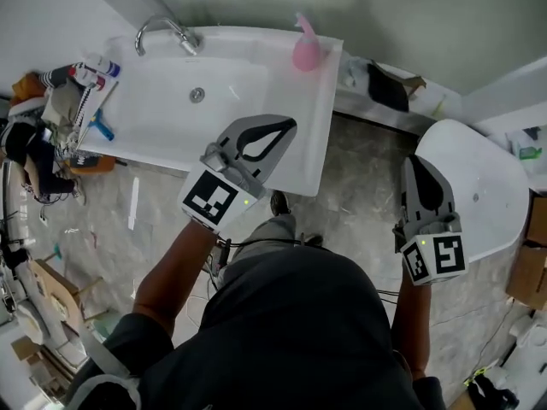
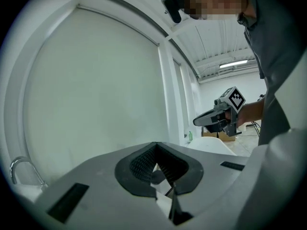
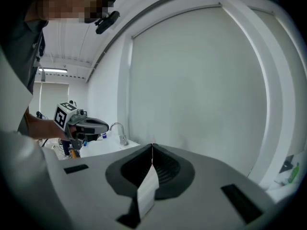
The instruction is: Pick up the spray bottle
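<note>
1 left gripper (image 1: 289, 125), 1 right gripper (image 1: 414, 160), 1 pink spray bottle (image 1: 305, 49), 1 sink (image 1: 158, 105) and 1 tap (image 1: 164, 29).

Washbasin (image 1: 154, 114): white, glossy, smooth, ceramic look.
Faucet (image 1: 164, 31): polished chrome metal.
Spray bottle (image 1: 306, 51): pink translucent plastic, smooth.
Floor (image 1: 367, 186): grey marbled stone look, dull sheen.
Left gripper (image 1: 289, 126), right gripper (image 1: 414, 162): matt grey plastic shells.
Pads (image 2: 141, 164): black, finely ribbed, rubbery.
Marker cube (image 1: 209, 196): matt printed faces.
Shirt (image 1: 299, 331): dark matt cloth.
Box (image 1: 526, 272): brown cardboard.

Pink spray bottle (image 1: 306, 49) stands on white sink (image 1: 321, 114).
</note>
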The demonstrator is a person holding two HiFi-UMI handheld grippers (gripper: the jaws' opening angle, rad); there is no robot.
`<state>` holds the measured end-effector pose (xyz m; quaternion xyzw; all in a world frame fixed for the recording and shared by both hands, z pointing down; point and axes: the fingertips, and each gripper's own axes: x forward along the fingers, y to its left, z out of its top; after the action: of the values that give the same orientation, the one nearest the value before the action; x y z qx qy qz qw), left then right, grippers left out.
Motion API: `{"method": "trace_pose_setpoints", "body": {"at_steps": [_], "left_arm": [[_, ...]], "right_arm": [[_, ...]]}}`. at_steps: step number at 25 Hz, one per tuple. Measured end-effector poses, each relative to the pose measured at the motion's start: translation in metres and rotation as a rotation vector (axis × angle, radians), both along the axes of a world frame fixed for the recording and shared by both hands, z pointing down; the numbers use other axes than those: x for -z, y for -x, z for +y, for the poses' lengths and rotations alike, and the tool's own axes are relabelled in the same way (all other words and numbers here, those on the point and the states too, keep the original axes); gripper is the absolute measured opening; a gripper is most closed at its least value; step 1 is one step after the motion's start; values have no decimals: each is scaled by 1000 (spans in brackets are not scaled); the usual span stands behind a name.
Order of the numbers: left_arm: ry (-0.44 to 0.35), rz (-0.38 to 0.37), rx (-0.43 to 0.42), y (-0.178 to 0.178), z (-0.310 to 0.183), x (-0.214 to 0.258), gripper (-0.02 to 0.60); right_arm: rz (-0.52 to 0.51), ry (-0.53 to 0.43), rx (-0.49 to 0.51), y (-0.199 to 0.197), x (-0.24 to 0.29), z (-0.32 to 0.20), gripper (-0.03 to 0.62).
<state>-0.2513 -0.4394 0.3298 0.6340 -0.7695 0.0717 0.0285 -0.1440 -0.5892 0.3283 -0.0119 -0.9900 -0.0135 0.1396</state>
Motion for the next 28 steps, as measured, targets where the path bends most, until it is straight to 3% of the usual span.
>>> {"method": "trace_pose_setpoints", "body": {"at_steps": [7,14,28], "left_arm": [[-22,10,53,64,30,-5,3],[-9,19,143,105,50,-11,3],[60,33,351,152,7,-8,3]], "right_arm": [[12,-19,37,69,1,19,8],[33,-17,98,115,-6,19,8],[30,77,323,218,-29,-26,8]]}}
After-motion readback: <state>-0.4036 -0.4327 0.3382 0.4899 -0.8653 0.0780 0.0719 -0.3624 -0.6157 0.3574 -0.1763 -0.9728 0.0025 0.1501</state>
